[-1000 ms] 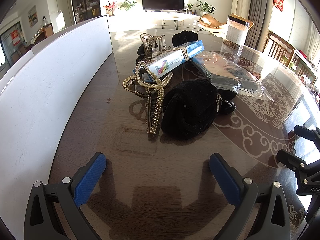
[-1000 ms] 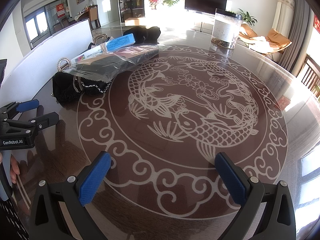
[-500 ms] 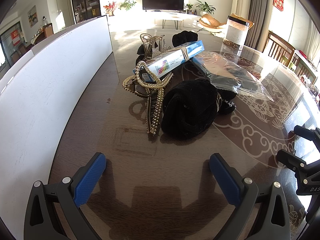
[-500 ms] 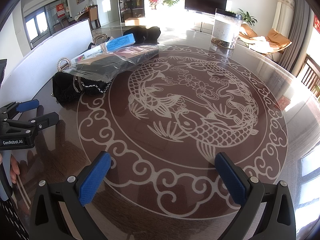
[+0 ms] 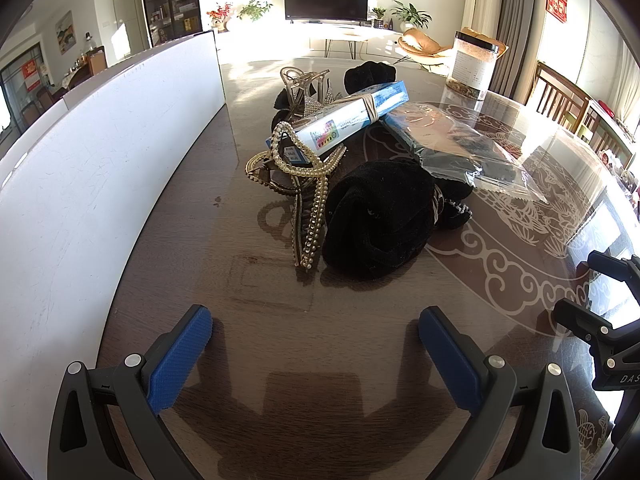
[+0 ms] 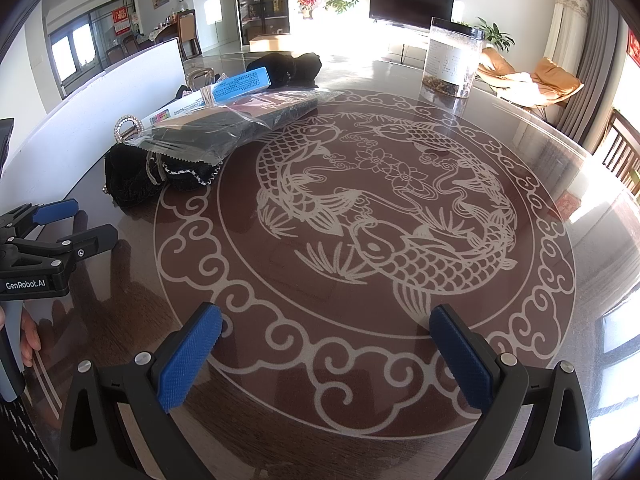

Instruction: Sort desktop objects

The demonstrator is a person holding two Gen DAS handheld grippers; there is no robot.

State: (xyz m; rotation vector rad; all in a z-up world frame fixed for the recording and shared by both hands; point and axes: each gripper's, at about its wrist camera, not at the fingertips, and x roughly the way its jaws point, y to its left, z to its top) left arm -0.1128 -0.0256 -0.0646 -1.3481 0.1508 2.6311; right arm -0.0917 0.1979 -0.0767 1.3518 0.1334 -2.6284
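A heap of small things lies on the round table [image 5: 360, 360]. Nearest is a black velvet scrunchie [image 5: 376, 220], with a pearl-studded hair claw [image 5: 308, 200] at its left. Behind them a white-and-blue box [image 5: 344, 120] lies across a clear hair claw [image 5: 304, 84], and a clear plastic bag [image 5: 468, 148] with dark contents lies to the right. My left gripper [image 5: 316, 344] stands open a short way in front of the scrunchie, holding nothing. My right gripper [image 6: 324, 344] is open over the carp pattern [image 6: 360, 208], with the bag [image 6: 224, 128] and scrunchie [image 6: 128, 180] far to its left.
A long white board [image 5: 100, 152] stands upright along the table's left side. A clear jar [image 6: 452, 60] with a black lid stands at the far side. In the right wrist view my left gripper [image 6: 72, 220] and a hand [image 6: 28, 336] show at the left edge. Chairs [image 5: 560, 100] stand to the right.
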